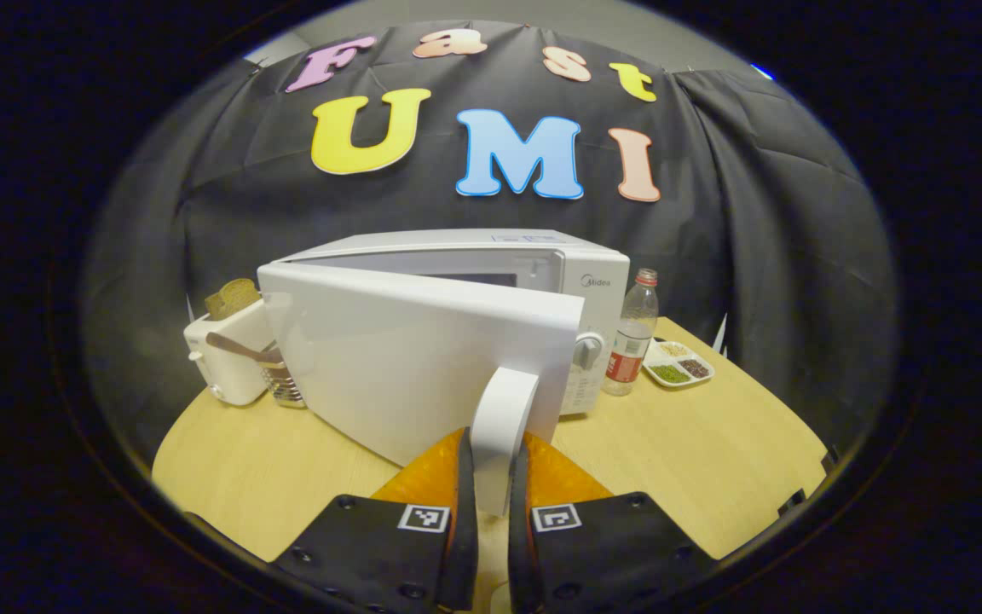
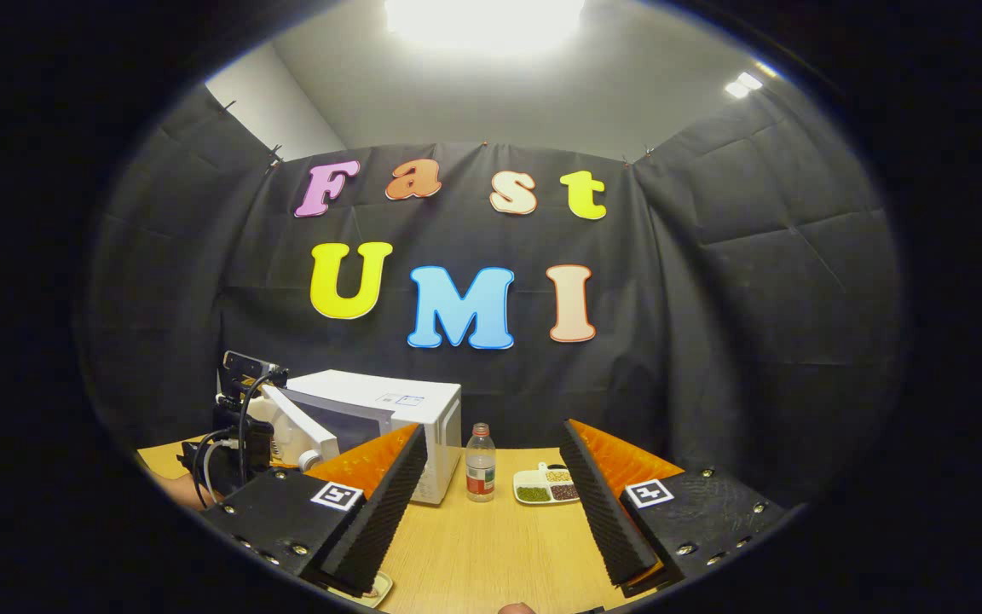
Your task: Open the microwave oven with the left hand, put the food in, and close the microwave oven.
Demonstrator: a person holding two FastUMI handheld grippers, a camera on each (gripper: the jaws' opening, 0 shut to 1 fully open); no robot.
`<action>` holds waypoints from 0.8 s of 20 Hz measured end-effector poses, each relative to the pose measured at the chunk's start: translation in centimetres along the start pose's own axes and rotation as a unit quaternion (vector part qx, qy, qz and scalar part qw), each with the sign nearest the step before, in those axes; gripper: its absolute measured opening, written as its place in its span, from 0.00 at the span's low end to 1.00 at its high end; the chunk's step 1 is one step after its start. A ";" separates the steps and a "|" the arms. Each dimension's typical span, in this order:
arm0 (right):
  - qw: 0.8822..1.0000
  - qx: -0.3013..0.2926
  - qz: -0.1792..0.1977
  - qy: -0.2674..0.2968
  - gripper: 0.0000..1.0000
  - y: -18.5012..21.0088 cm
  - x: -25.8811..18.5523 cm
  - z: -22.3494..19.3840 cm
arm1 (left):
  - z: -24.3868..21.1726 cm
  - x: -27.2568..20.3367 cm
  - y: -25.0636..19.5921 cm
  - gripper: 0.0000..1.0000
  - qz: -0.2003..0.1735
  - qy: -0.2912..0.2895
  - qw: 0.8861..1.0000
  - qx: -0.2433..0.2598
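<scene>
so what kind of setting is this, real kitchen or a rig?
Likely a staged recording booth, not a real kitchen: black cloth walls surround a wooden table with a microwave oven, toaster and water bottle.

I see the boxy white microwave oven (image 1: 491, 256) standing at the back of the round wooden table (image 1: 713, 460), its door (image 1: 423, 358) swung partly out toward me. My left gripper (image 1: 493, 465) sits at the door's handle (image 1: 504, 418), one finger on each side. Left of the oven stands a small white toaster (image 1: 227, 358) with a slice of bread (image 1: 233, 298) in it. Right of the oven stands a clear plastic bottle (image 1: 632, 341), and right of that lies a divided white dish (image 1: 678, 363). My right gripper (image 2: 491, 490) hangs over the table's near side, facing bottle and dish.
</scene>
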State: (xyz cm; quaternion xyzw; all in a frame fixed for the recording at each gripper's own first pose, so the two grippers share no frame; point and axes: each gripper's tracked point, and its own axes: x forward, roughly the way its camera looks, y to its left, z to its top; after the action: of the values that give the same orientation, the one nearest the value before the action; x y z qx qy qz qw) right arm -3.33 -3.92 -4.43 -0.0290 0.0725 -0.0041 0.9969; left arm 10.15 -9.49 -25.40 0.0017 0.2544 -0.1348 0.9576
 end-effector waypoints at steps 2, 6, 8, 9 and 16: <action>1.000 0.002 0.014 0.001 0.96 1.4 0.3 -0.1 | -0.6 -1.2 0.9 0.21 0.005 -0.001 1.000 0.001; 0.999 -0.001 0.044 0.004 0.96 4.6 0.6 -0.1 | -1.7 -3.9 3.4 0.22 0.022 0.004 1.000 -0.008; 0.998 -0.005 0.058 0.003 0.96 6.1 0.7 -0.1 | -2.3 -5.4 4.9 0.22 0.032 0.005 0.999 -0.016; 0.998 -0.007 0.065 0.003 0.96 6.9 0.8 0.0 | -2.5 -6.1 5.6 0.21 0.036 0.004 0.999 -0.020; 0.993 -0.013 0.113 0.007 0.96 13.0 0.7 -0.2 | -4.1 -9.9 10.6 0.21 0.057 -0.001 0.998 -0.037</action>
State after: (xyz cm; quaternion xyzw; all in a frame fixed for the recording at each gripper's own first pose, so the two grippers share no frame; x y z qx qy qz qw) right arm -2.56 9.04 -5.45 -0.0334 0.0823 0.1095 0.9900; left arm 2.63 3.57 -24.86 -0.0200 0.2578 -0.0708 0.9634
